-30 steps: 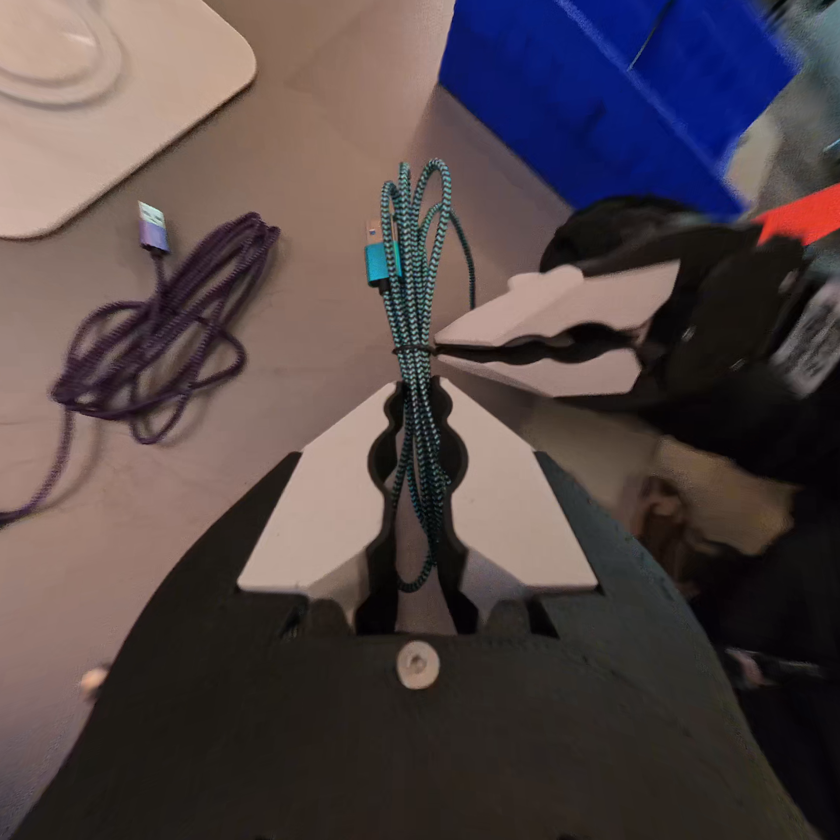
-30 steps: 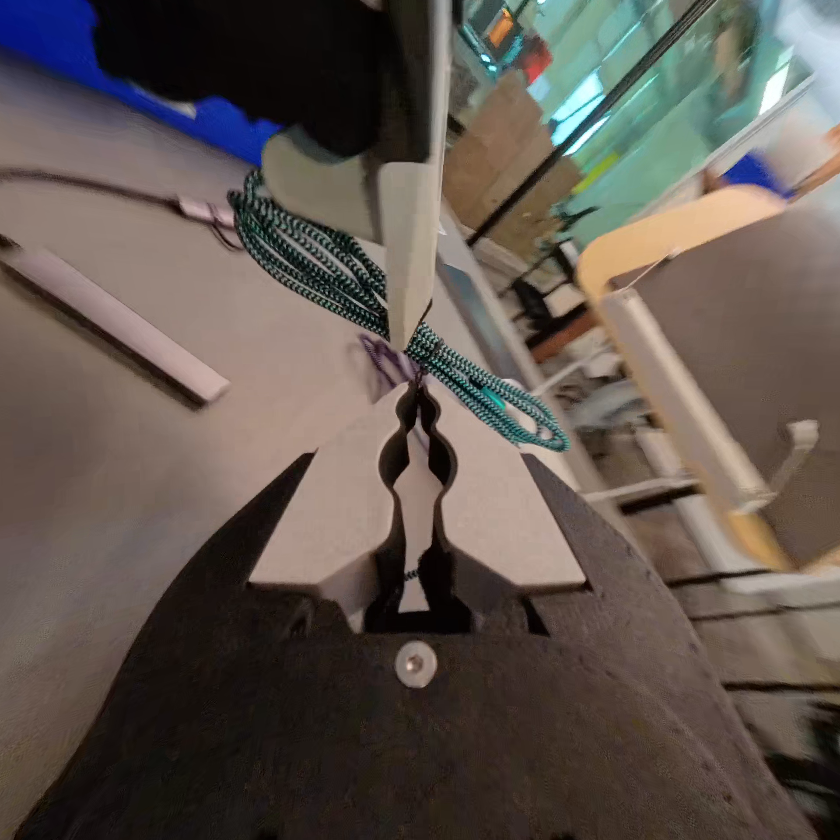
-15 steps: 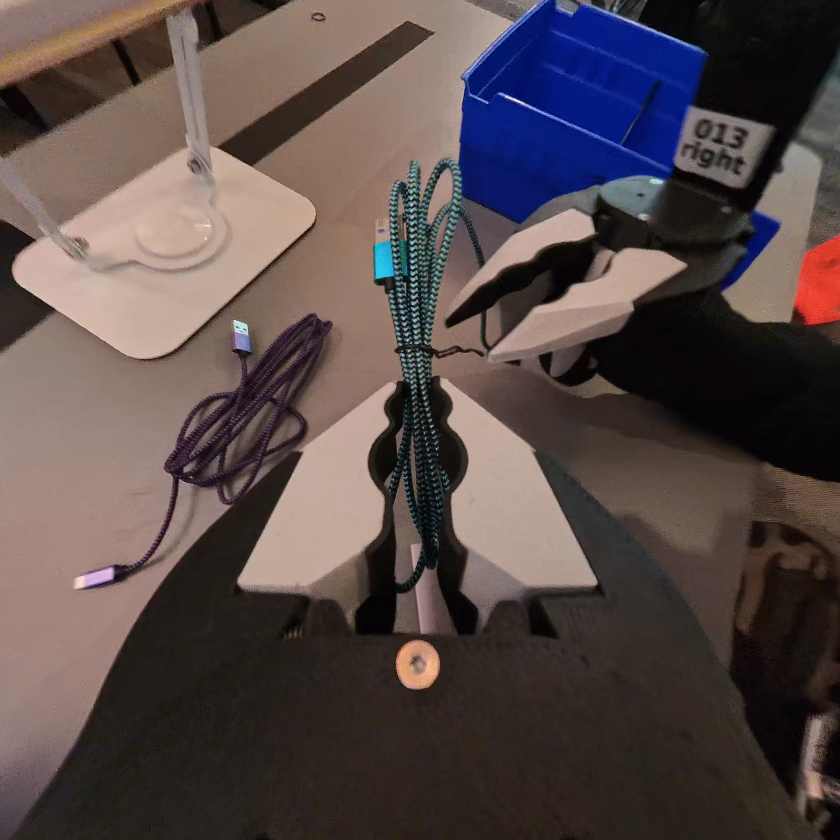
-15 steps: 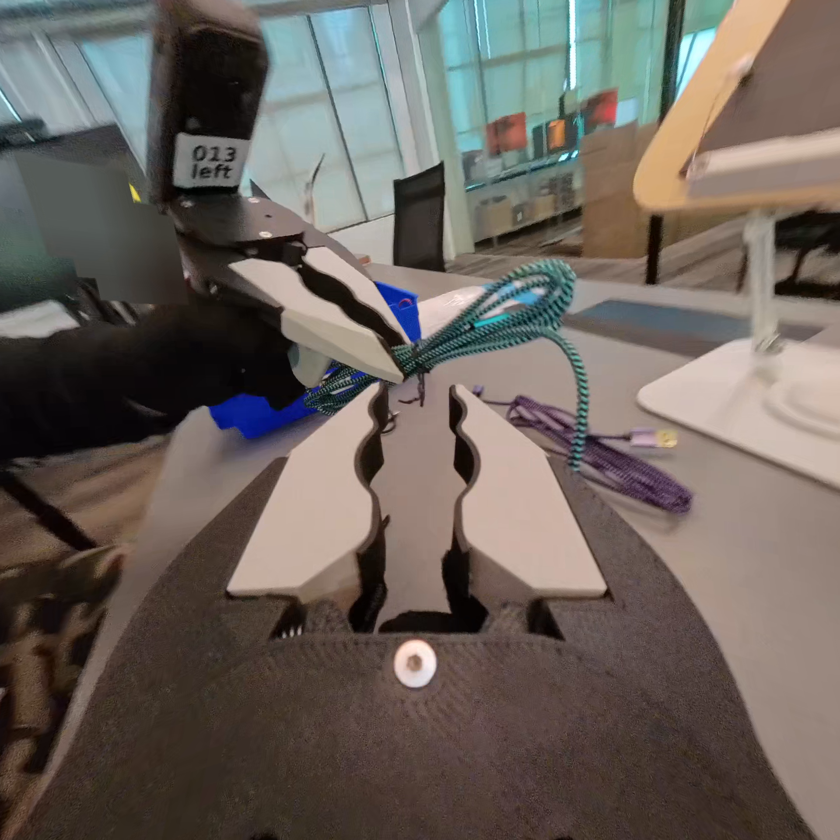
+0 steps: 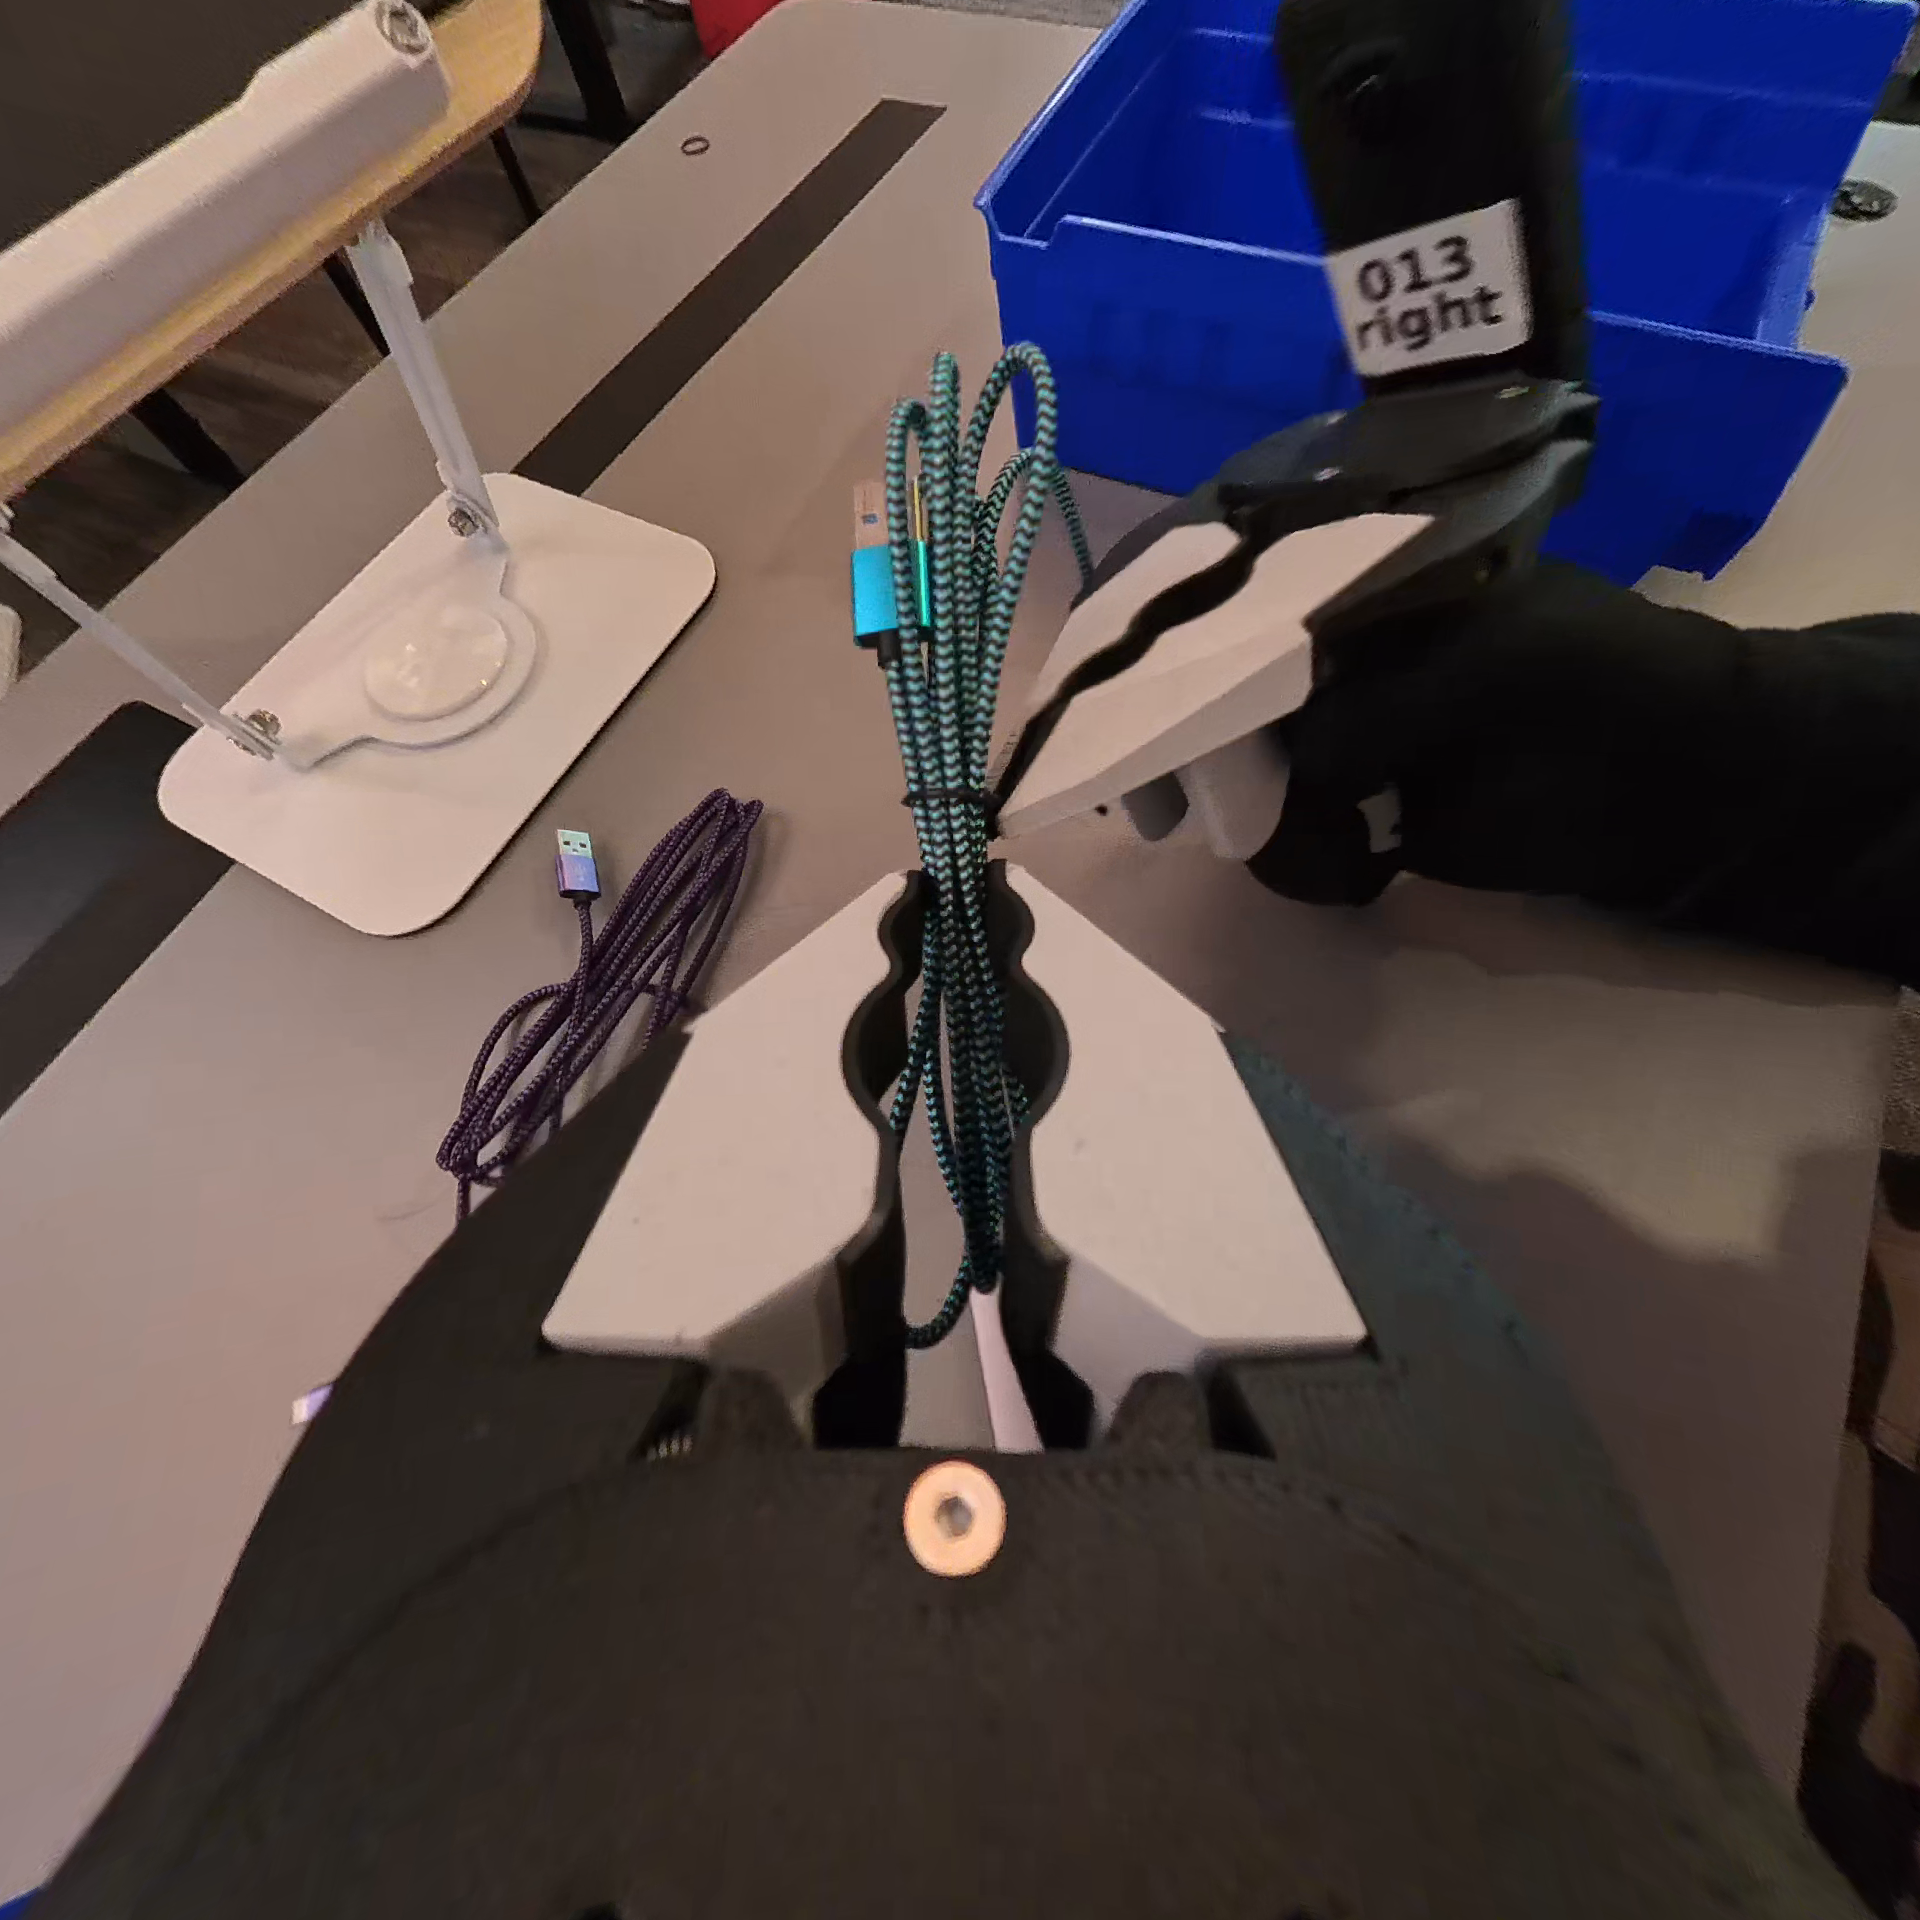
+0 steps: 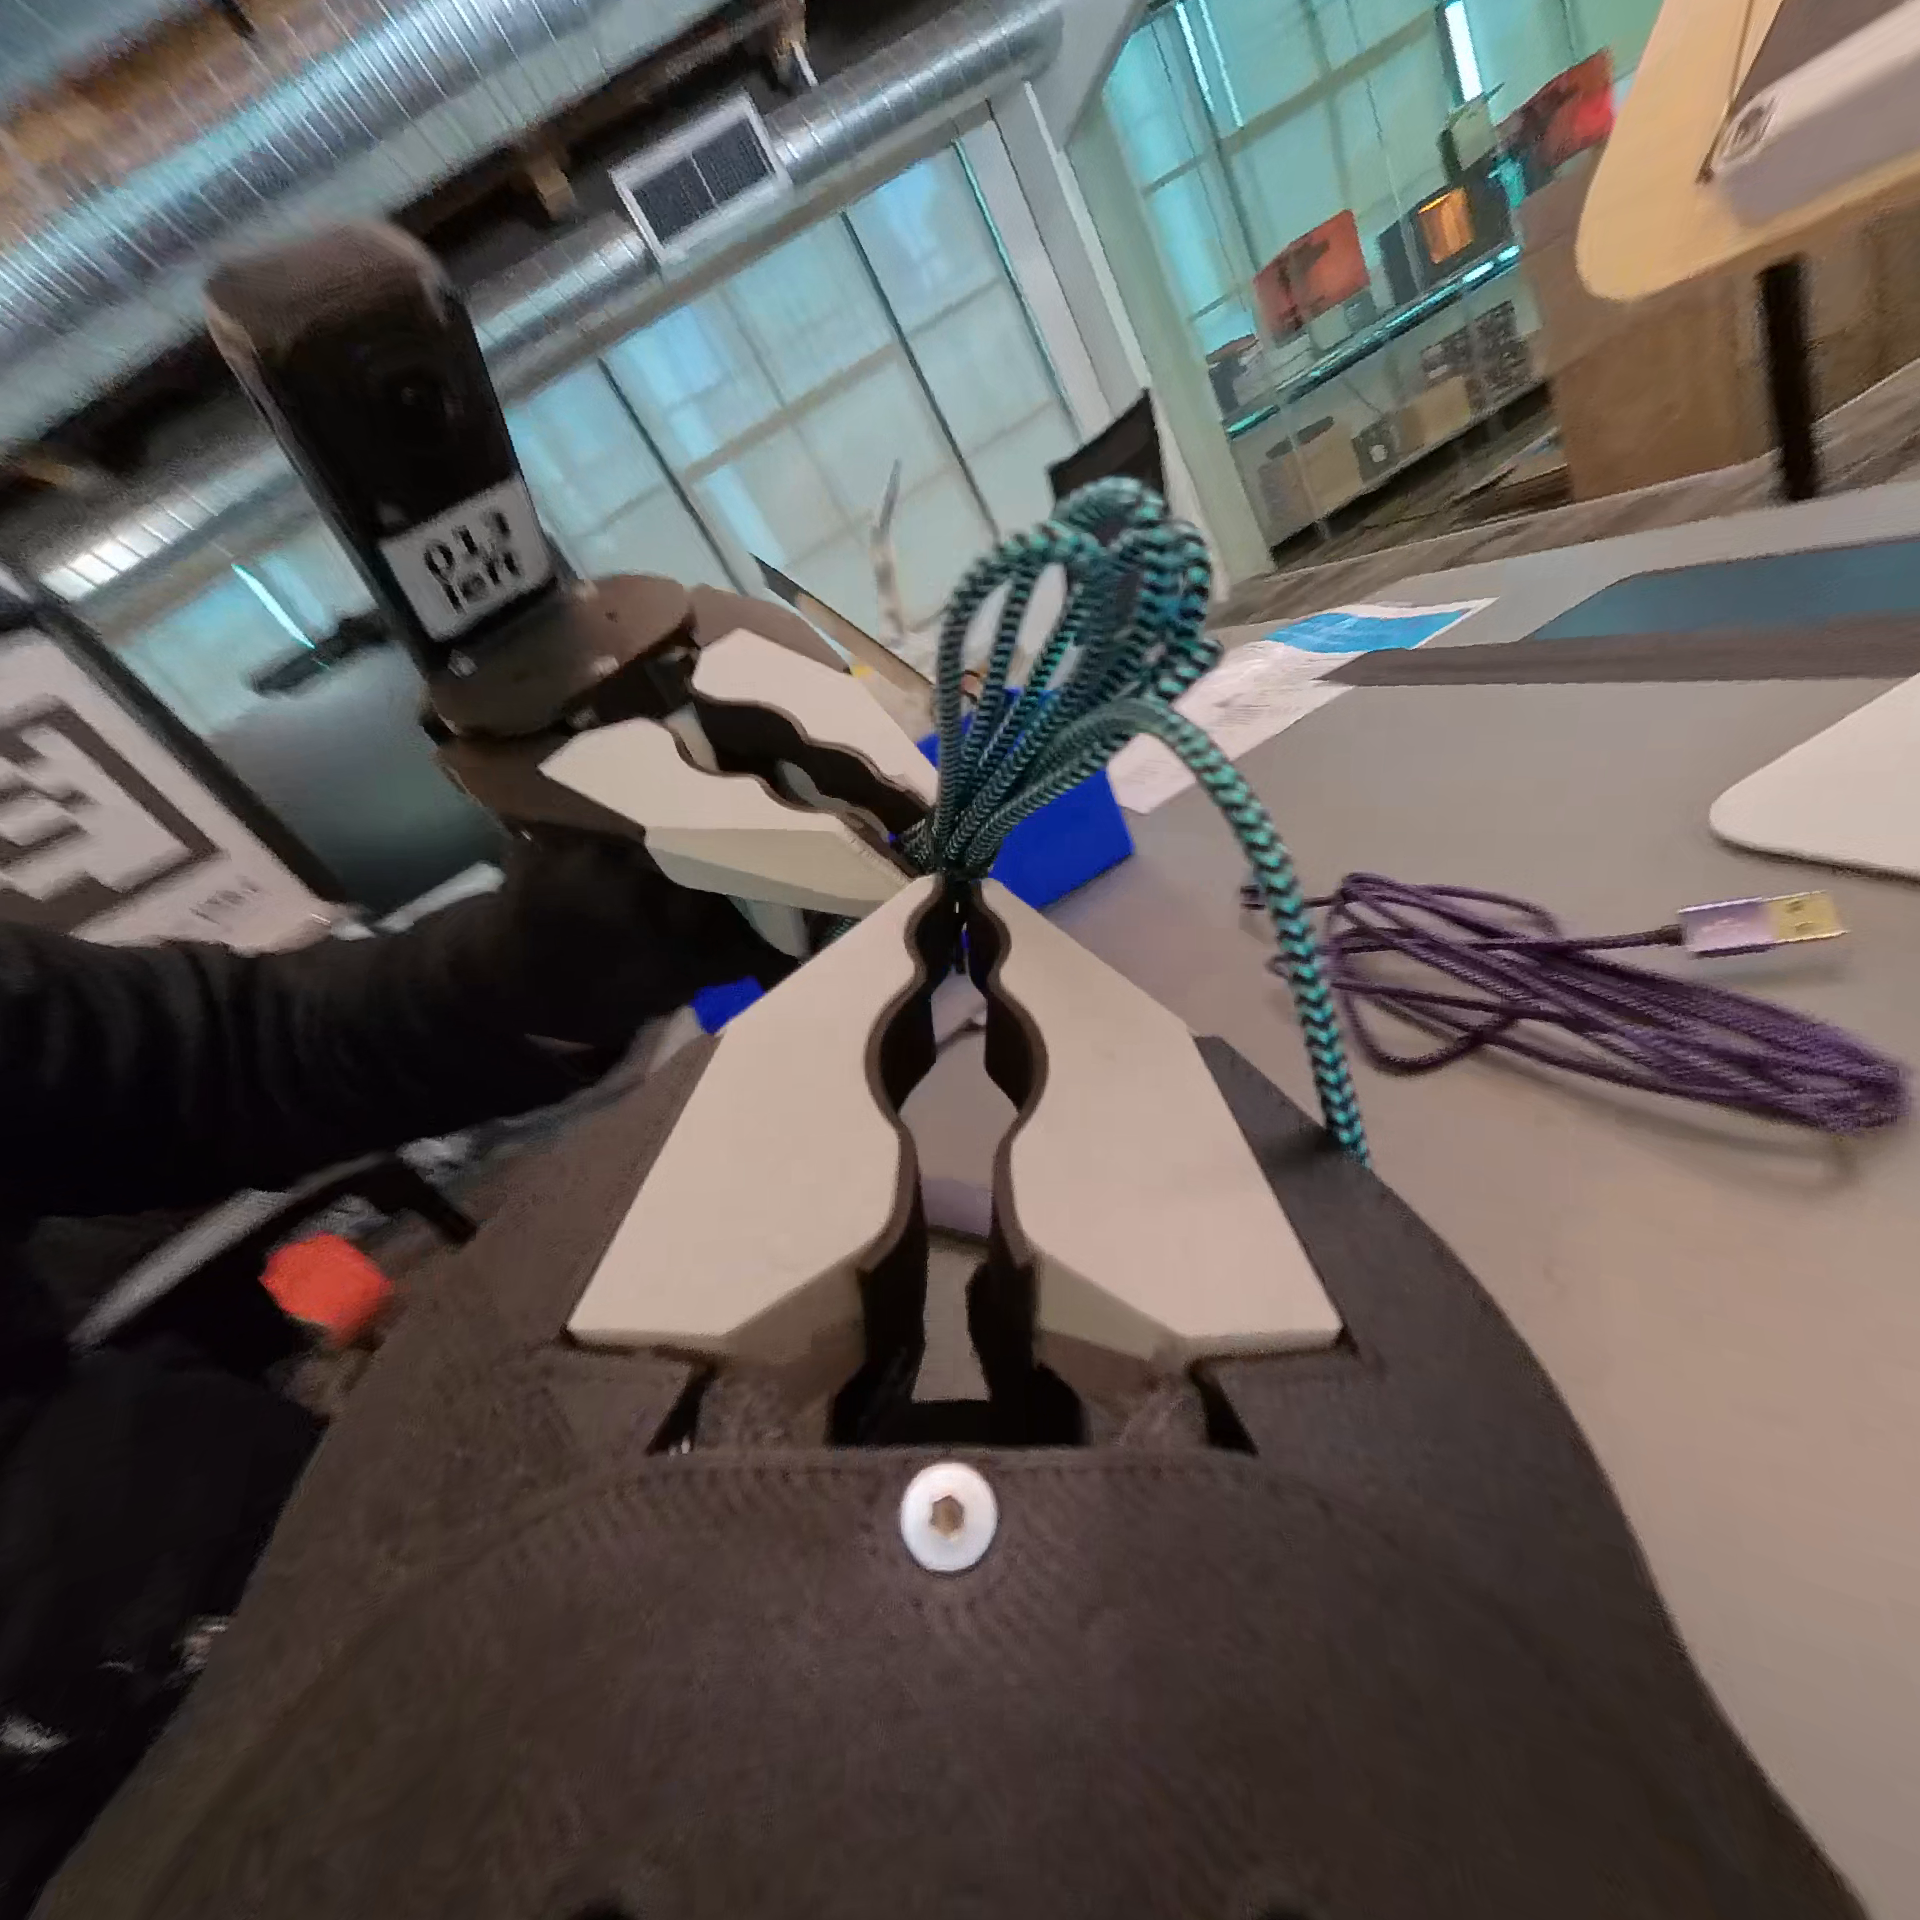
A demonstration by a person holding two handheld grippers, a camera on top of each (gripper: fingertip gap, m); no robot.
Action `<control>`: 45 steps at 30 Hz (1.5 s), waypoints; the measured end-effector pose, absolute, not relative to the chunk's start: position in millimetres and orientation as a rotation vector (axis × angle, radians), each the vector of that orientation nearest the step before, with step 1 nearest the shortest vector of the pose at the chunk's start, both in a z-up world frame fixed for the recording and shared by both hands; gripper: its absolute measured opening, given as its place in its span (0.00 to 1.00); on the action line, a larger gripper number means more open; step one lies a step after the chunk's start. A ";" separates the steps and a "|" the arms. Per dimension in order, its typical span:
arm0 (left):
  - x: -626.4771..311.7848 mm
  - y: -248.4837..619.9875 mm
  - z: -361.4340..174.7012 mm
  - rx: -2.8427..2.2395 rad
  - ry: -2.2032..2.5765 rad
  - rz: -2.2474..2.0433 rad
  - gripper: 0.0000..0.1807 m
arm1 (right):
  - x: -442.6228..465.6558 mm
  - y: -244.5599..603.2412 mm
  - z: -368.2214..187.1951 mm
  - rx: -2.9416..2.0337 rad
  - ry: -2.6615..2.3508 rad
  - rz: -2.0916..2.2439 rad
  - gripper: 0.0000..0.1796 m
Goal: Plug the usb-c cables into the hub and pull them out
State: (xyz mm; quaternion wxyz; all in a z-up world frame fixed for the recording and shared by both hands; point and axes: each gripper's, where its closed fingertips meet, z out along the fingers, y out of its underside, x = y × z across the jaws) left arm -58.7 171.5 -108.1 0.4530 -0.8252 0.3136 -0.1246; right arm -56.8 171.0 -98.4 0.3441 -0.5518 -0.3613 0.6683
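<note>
Left wrist view: my left gripper (image 5: 961, 894) is clamped on the bundled teal cable (image 5: 951, 665), held above the grey table (image 5: 312, 1039); a purple cable (image 5: 613, 956) lies there. Right wrist view: my right gripper (image 6: 954, 902) is pinched together on the black tie (image 6: 951, 896) binding that bundle.

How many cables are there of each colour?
Teal cable, bundled, held in the left hand-held gripper: 1
Purple cable, lying on the table: 1
Total: 2
</note>
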 end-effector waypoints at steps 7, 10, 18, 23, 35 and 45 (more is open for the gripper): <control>-58.4 170.8 -119.9 -2.243 0.493 -0.744 0.05 | -58.7 180.6 -115.1 -1.189 -1.338 0.508 0.00; -61.0 169.3 -120.3 -2.260 0.362 -0.962 0.05 | -62.1 181.1 -115.3 -1.074 -1.383 0.176 0.00; -65.1 171.7 -109.8 -2.149 0.591 -0.581 0.05 | -58.2 181.1 -108.3 -1.301 -1.201 0.940 0.10; -63.3 173.2 -99.5 -2.061 0.656 -0.504 0.05 | -57.6 175.6 -102.7 -1.392 -1.065 1.451 0.15; -52.9 169.8 -100.3 -2.011 0.749 -0.440 0.05 | -53.1 170.0 -91.3 -1.380 -0.880 1.934 0.00; -56.1 171.4 -117.4 -2.192 0.639 -0.549 0.05 | -57.1 177.6 -110.9 -1.348 -1.207 1.021 0.00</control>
